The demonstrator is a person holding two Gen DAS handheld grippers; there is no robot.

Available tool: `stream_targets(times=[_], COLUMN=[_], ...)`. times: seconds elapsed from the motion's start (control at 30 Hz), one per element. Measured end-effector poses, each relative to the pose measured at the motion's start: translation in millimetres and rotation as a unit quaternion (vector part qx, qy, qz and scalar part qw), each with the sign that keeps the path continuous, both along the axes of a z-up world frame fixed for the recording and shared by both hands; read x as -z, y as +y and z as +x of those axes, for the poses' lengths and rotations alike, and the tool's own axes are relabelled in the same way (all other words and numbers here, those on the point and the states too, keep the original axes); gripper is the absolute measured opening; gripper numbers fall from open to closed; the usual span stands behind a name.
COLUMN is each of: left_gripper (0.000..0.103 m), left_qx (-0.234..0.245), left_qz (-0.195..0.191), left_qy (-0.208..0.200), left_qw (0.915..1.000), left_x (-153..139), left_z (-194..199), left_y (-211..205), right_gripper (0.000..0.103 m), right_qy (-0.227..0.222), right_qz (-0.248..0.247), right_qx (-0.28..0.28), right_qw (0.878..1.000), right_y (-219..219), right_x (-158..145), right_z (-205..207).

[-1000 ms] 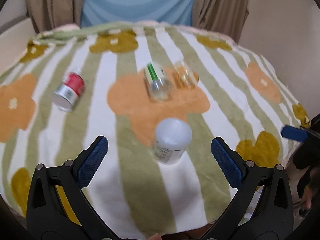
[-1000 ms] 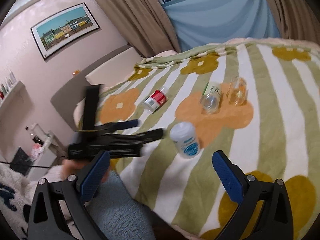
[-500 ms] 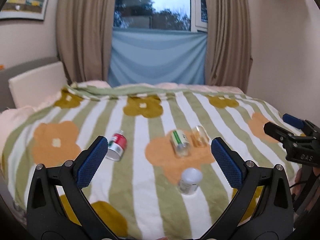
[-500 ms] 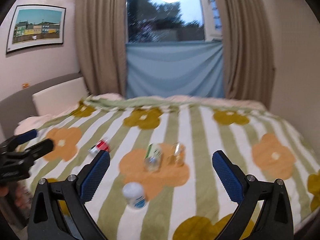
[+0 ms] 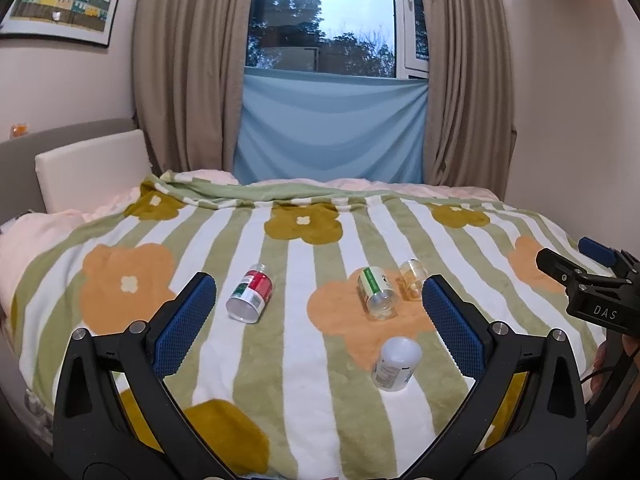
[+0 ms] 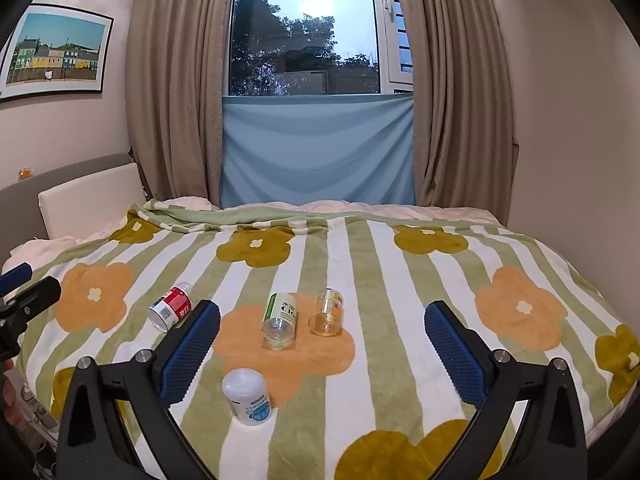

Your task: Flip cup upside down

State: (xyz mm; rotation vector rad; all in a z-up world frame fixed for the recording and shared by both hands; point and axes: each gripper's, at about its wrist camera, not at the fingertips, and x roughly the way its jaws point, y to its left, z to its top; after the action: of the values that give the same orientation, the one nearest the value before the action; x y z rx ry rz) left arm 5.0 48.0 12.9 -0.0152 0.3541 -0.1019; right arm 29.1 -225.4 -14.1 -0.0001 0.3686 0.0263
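Several small cups rest on a flower-patterned blanket [image 5: 304, 380]. A red-labelled cup [image 5: 250, 298] [image 6: 170, 308] lies on its side at the left. A green-labelled clear cup [image 5: 377, 296] [image 6: 280, 320] lies beside a small yellowish clear cup [image 5: 412, 279] [image 6: 327, 312], their mouths toward me. Nearest is a white cup [image 5: 396, 363] [image 6: 248, 396]; whether it stands or lies is unclear. My left gripper [image 5: 317, 281] hangs open and empty in front of the bed. My right gripper [image 6: 322, 307] is open too, holding nothing. Each gripper shows at the edge of the other's view.
The bed's near edge lies just below both grippers. A cream headboard cushion [image 5: 92, 168] stands at the left, a wall at the right. Beige curtains [image 5: 192, 72] and a blue cloth [image 5: 332, 128] hang under the window behind the bed. A framed picture [image 6: 56, 52] hangs at the left.
Both grippers drew back from the bed and tilted up from looking down at the cups to facing the window. The right one also swung round from the left. The cups did not move.
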Motion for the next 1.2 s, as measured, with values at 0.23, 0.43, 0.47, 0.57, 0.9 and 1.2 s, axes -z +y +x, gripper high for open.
stream_targets(times=[0.23,0.43,0.47,0.57,0.9,1.2], left_gripper=[0.103,0.103,0.103,0.103,0.103,0.103], left_qx=[-0.003,-0.003,-0.002,0.0,0.0,0.001], left_qz=[0.011,0.013,0.014,0.016,0.018,0.019], left_qy=[-0.011,-0.009,-0.009,-0.008,-0.013,-0.016], left_qw=[0.9999,0.9999,0.9999,0.9998,0.9998,0.9997], left_x=[-2.6,-3.0,-2.9,-3.8,-4.6,-4.0], left_z=[-4.2,-5.1,-4.7,-4.1,-4.3,-7.0], left_y=[-1.3,-0.9,-2.8,-3.0,-7.7,-12.2], right_gripper=[0.102,0.102,0.102,0.102,0.102,0.102], right_qy=[-0.002,-0.006,-0.007,-0.008,-0.013,-0.013], right_qz=[-0.003,-0.008,-0.009,-0.009,-0.01,-0.012], right_qx=[0.001,0.004,0.004,0.005,0.008,0.009], right_qw=[1.0,1.0,1.0,1.0,1.0,1.0], right_y=[1.4,2.4,2.1,1.8,-3.5,-4.0], right_x=[-1.4,-4.4,-5.0,-6.0,-12.3,-12.1], right_z=[0.8,0.1,-0.3,-0.5,-0.3,-0.3])
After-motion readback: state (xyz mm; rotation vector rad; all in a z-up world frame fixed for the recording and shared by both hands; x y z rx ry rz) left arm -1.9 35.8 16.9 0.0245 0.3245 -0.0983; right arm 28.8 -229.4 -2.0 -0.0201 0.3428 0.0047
